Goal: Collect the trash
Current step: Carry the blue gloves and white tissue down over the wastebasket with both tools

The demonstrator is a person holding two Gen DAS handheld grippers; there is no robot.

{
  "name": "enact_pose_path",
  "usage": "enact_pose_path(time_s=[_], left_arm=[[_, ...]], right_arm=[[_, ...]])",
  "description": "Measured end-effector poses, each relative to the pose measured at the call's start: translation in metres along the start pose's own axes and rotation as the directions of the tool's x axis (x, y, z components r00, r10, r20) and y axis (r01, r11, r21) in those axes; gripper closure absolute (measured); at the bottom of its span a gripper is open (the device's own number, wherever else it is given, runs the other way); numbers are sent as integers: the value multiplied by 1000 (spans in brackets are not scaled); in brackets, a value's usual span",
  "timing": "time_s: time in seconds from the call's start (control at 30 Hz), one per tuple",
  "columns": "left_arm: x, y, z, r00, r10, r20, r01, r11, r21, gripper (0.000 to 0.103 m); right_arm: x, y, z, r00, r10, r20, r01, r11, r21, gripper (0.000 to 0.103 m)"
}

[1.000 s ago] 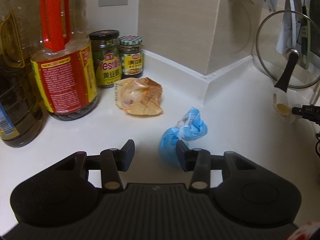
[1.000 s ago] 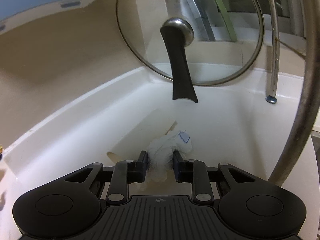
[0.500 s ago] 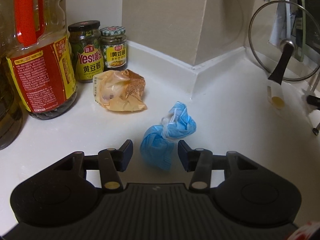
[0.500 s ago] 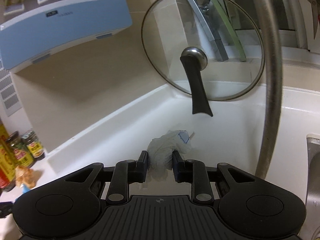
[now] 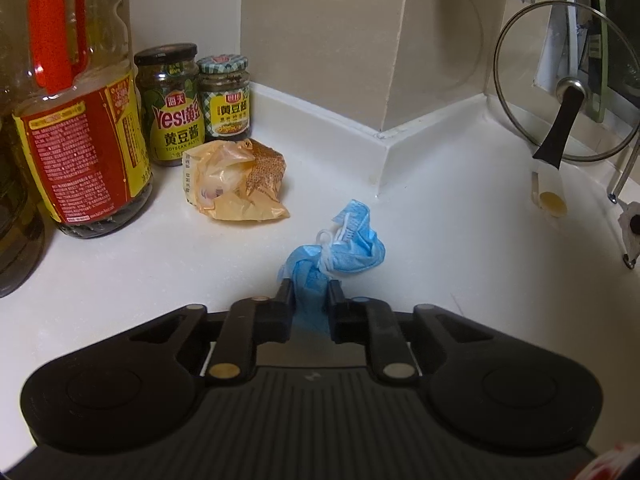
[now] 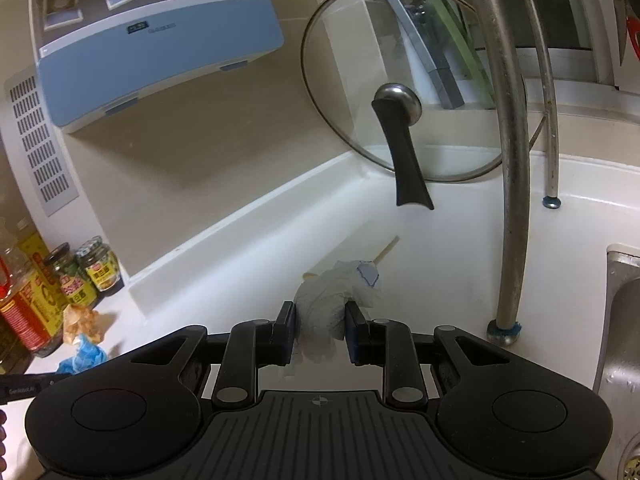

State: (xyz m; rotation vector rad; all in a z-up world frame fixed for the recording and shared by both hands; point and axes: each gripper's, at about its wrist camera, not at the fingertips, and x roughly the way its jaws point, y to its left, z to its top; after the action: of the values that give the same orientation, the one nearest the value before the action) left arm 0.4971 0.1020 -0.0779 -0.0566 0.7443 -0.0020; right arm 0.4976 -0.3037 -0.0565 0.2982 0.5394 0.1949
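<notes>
A crumpled blue face mask (image 5: 336,256) lies on the white counter (image 5: 440,240), and my left gripper (image 5: 309,285) is shut on its near end. Behind it, beside the jars, sits a crumpled yellow wrapper (image 5: 236,184). In the right wrist view my right gripper (image 6: 320,312) is shut on a wad of white tissue (image 6: 328,304), held above the counter. The same blue mask (image 6: 82,356) and yellow wrapper (image 6: 82,320) show small at the lower left there. A long paper sleeve with a yellowish end (image 5: 550,198) lies under the glass lid.
Large oil bottles (image 5: 76,120) and two sauce jars (image 5: 200,100) stand at the back left. A glass pot lid (image 6: 400,108) leans in the corner by a wall step (image 5: 384,136). A curved metal faucet pipe (image 6: 508,160) and the sink edge (image 6: 620,320) are on the right.
My left gripper's jaws closed from wide apart onto the blue mask. My right gripper, still holding the tissue wad, lifted and pulled back from the pot lid, bringing the jars into view.
</notes>
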Motion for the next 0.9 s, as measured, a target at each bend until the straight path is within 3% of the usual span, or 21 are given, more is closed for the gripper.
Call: enact_pose_path(time_s=[0.27,0.5,0.67,0.9], left_arm=[[-48,-5,-8,997,-25,66,25,1000,-3,91],[-112,-13,-44,995,-50,87,51,999,-11,91],[-156,-23,-83,996,-50,68,52,998,-23,91],[-196,-31,-146,999,-36,-8,35,995,-90,91]], right_arm=[[-30,11,-10,998,64,-1,-64,998,-12,77],[-72,29,-26,983,181,-19,-181,983,-33,77],[-105,45,-48,953,295,-65,-299,953,-54,77],[-141,67,-93,895,404,-188,-427,898,-105,77]])
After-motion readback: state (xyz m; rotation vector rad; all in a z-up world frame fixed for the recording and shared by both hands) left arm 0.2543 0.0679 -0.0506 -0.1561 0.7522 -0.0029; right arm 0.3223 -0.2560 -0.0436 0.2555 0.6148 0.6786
